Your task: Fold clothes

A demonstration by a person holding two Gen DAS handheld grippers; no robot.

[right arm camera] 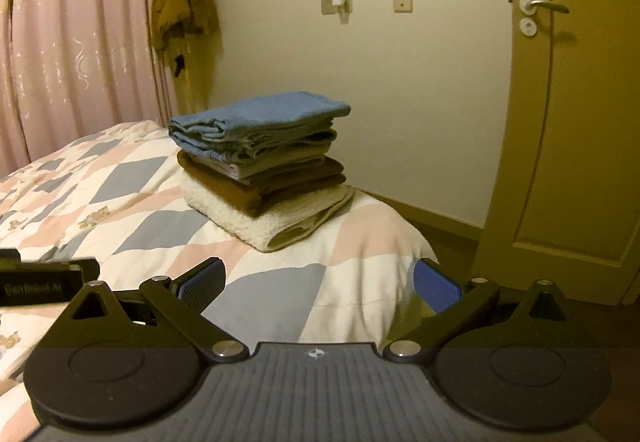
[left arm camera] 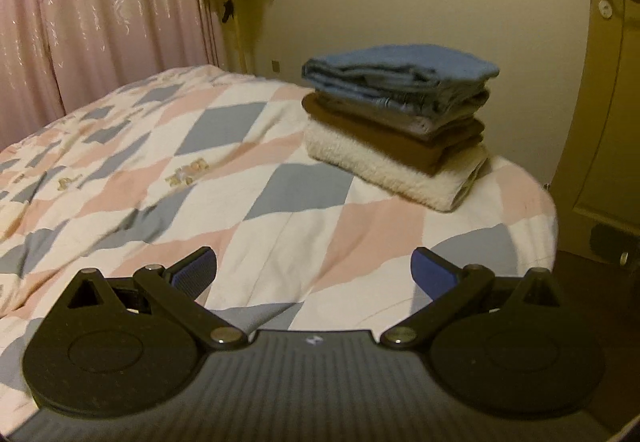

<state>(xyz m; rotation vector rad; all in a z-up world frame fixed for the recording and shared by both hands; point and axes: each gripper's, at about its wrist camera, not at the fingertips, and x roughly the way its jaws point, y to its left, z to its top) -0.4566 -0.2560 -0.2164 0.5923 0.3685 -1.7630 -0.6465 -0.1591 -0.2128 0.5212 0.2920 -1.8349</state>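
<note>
Pink curtain [left arm camera: 100, 14], cream wall [right arm camera: 400, 102], door [right arm camera: 568, 162]

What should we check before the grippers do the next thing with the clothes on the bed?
1. Left gripper open and holding nothing: ok.
2. Right gripper open and holding nothing: ok.
3. Stack of folded clothes sits upright on the bed: ok.
4. Stack far enough from the bed's corner: cannot tell; it sits close to it.
5. Blue top piece lies flat on the stack: ok.
6. Any unfolded clothes left to fold: cannot tell; none show in either view.
</note>
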